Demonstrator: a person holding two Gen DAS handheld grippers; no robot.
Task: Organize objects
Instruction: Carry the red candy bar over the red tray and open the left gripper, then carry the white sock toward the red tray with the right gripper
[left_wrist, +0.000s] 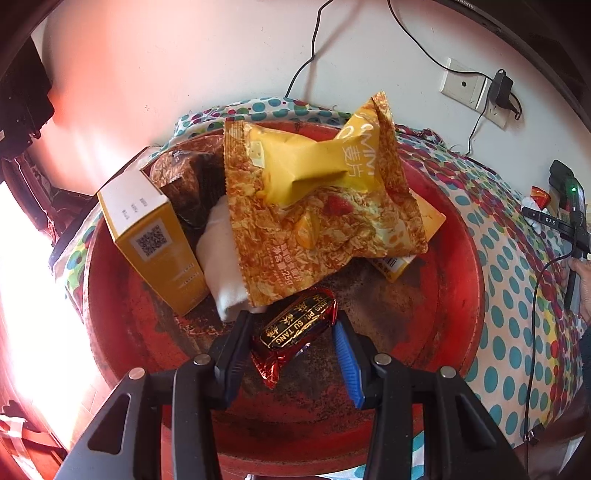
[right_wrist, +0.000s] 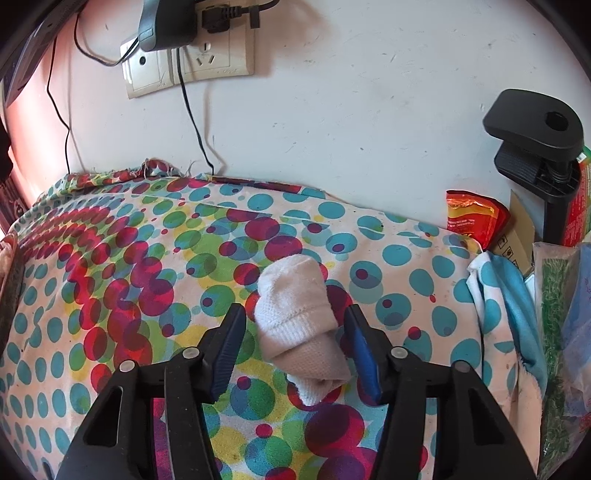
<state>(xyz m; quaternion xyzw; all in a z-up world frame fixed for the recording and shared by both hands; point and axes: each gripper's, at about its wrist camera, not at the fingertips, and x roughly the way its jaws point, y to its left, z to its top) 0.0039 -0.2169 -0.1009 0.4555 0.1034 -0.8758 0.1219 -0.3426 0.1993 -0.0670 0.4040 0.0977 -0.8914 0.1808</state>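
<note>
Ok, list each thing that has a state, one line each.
Red-and-black foil candy: between the left gripper jaws, sealed.
Orange cereal packet: sealed, lying atop the pile.
Yellow cardboard box: closed, tilted in the red round tray.
Rolled white sock: on the dotted cloth, between the right gripper jaws, ungripped.

A dark packet (left_wrist: 192, 184) sits half-buried behind the cereal bag (left_wrist: 314, 206) — its print too blurred to read

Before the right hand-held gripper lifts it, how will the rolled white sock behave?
The rolled white sock looks soft knit, so it will probably squash and feel light. Its loose end near the polka-dot cloth may droop or unroll.
</note>
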